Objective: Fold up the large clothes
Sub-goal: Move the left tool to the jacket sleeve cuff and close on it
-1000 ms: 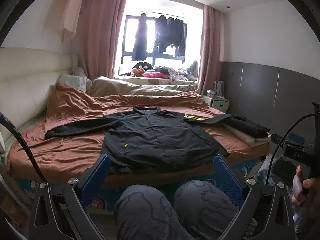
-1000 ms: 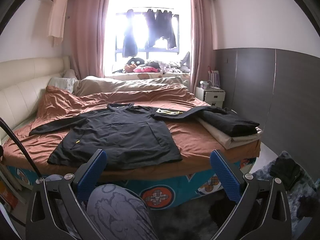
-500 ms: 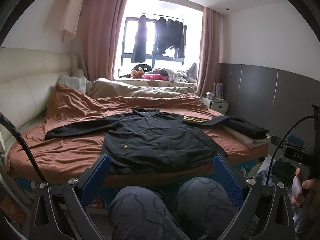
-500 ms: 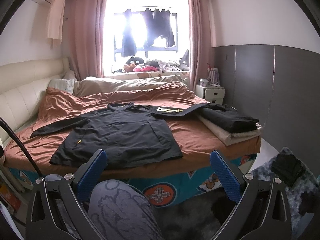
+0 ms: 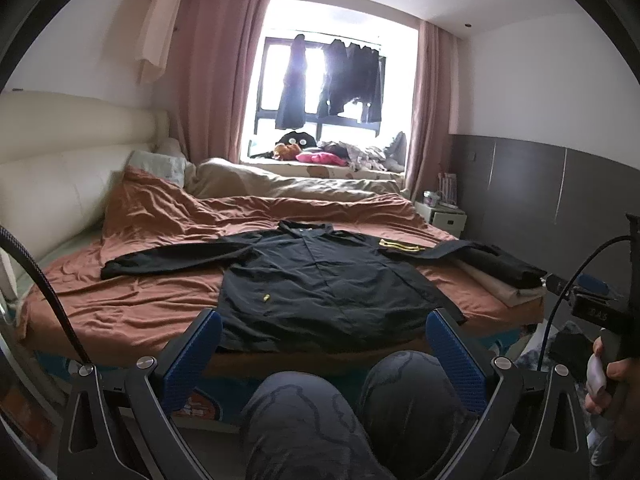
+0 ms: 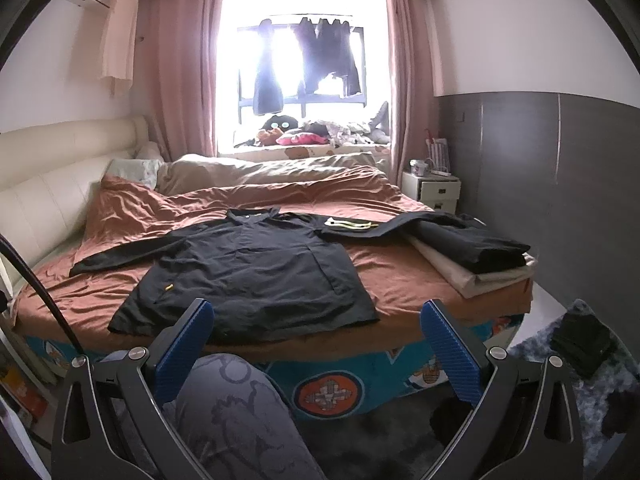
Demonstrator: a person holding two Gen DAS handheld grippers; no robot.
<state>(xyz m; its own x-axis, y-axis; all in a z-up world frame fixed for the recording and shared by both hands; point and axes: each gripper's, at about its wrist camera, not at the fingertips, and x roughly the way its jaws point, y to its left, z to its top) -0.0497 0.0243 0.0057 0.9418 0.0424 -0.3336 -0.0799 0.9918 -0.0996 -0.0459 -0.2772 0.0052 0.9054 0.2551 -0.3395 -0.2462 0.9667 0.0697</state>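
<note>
Both hand-held grippers, left and right, hung released short of the bed's near edge, where the shirt lay spread flat for folding.

One black jacket, one bed, two folded piles, one nightstand, two tongs.

Black shirt spread flat on bed.
</note>
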